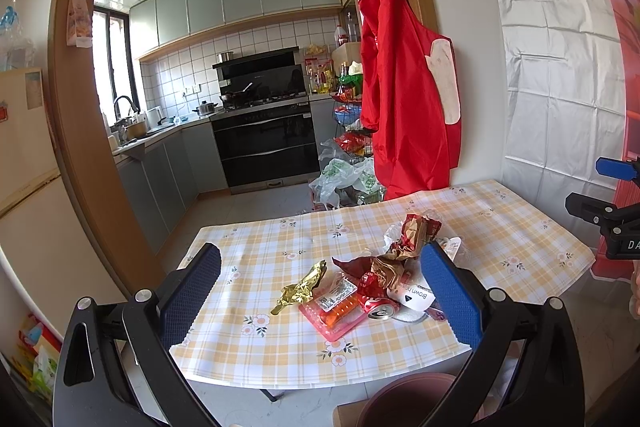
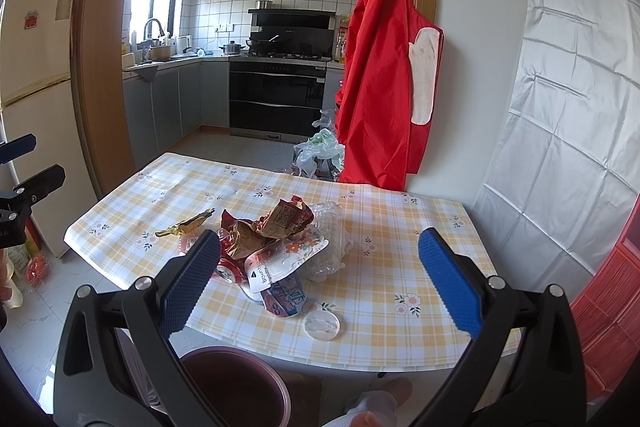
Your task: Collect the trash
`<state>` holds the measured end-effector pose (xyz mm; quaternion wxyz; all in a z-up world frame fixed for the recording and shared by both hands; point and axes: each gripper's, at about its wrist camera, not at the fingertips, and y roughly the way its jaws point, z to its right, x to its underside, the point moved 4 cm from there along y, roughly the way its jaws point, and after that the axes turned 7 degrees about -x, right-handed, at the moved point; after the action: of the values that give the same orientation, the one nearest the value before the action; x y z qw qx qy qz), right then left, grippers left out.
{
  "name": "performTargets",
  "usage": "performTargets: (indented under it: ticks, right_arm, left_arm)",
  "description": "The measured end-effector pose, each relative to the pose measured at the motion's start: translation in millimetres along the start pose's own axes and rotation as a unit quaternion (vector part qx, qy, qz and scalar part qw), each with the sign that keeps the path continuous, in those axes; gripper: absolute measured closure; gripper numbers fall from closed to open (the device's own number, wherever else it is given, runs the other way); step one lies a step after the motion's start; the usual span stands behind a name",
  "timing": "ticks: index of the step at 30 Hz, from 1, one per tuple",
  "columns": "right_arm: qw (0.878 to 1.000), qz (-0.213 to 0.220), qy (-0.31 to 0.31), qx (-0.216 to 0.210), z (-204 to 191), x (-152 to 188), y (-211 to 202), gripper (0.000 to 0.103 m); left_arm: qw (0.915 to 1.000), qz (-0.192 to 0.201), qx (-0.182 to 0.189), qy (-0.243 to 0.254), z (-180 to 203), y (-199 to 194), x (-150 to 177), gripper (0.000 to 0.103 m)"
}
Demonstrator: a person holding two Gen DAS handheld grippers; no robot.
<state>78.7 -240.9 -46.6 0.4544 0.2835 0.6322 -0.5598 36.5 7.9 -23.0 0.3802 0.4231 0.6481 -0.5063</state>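
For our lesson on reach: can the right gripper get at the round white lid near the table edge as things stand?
Probably yes. The right gripper is open and empty, and the white lid lies alone on the tablecloth, apart from the trash pile, with nothing over it.

Left gripper (image 1: pixel 320 291): I hold it level, jaws wide open, empty.
Right gripper (image 2: pixel 316 279): same, wide open, empty, alongside.

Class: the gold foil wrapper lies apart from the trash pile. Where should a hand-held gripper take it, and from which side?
Grip the gold foil wrapper across its narrow crumpled middle, coming from above on the pile's left. It lies long and flat on the table, clear of the pink tray.
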Motion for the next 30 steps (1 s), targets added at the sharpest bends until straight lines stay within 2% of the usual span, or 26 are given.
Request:
performTargets:
  ticks: [23, 30]
  right_arm:
    - [1.000, -0.002, 0.000, 0.001, -2, 5, 0, 0.006]
    - [1.000, -0.004, 0.003, 0.002, -1, 10, 3, 0.006]
  left_arm:
    - [1.0000, -0.004, 0.000, -0.001, 2, 1, 4, 0.005]
    - [0.9998, -0.017, 0.008, 0.005, 6, 9, 11, 0.005]
